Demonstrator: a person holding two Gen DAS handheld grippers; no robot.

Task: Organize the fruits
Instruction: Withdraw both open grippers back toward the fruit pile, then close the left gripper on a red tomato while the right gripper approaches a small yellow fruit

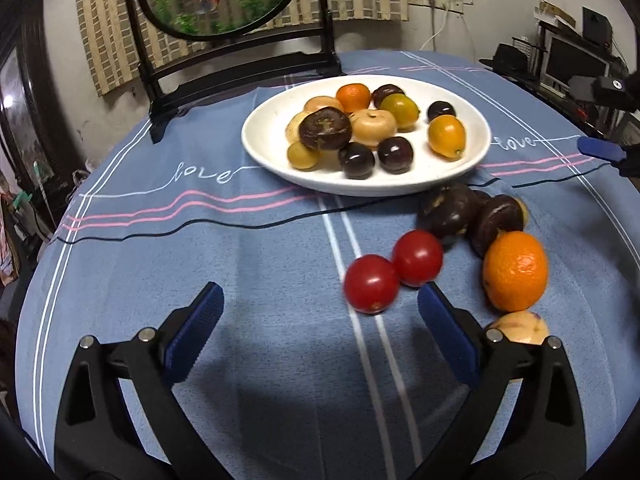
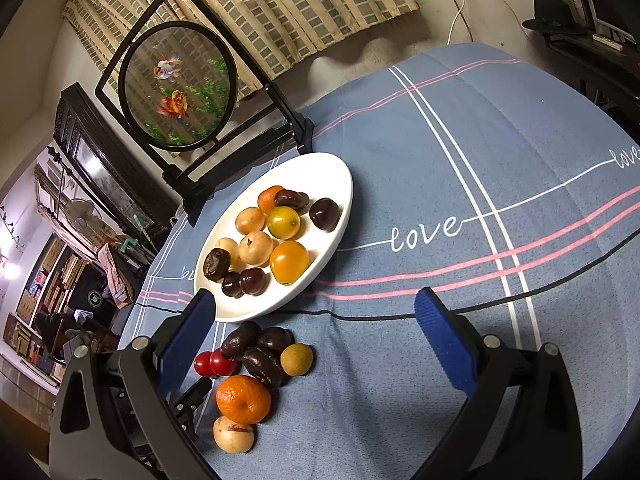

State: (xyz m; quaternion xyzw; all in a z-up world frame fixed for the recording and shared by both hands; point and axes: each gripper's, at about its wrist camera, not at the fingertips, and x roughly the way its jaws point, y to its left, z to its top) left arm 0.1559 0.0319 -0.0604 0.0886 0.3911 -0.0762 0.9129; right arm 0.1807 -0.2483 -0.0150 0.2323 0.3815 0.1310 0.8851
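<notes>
Left wrist view
My left tongs point(image 1: 320, 304): spread wide, holding nothing; the right pad point(image 1: 444, 334) sat just beside the nearer tomato, and I could not tell if they touched.
Red tomatoes: two point(image 1: 372, 284) point(image 1: 417, 258), side by side on the worktop point(image 1: 160, 264), ahead of my tongs and slightly right.
Dark fruits on the cloth: at least two point(image 1: 447, 210) point(image 1: 496, 220), bunched between the tomatoes and the plate.
Orange point(image 1: 515, 270): one, right of the tomatoes, against the dark fruits.
Pale fruit point(image 1: 520, 326): one, nearest me, partly hidden behind the right finger.
White plate point(image 1: 264, 148): one, farther back, carrying about twelve fruits, dark, yellow, pale and one orange.
My right tongs point(image 1: 600, 148): only a blue pad tip showed at the right edge.

Right wrist view
My right tongs point(image 2: 316, 312): wide open, empty, raised over the blue cloth.
Plate point(image 2: 340, 184): one, ahead and left; I counted eleven fruits, four of them dark.
Loose group below the plate: two tomatoes point(image 2: 214, 363), three dark fruits point(image 2: 260, 350), one small yellow-brown fruit point(image 2: 297, 359), one orange point(image 2: 243, 399), one pale fruit point(image 2: 233, 435).
Round goldfish screen point(image 2: 178, 84): one, standing behind the plate.
</notes>
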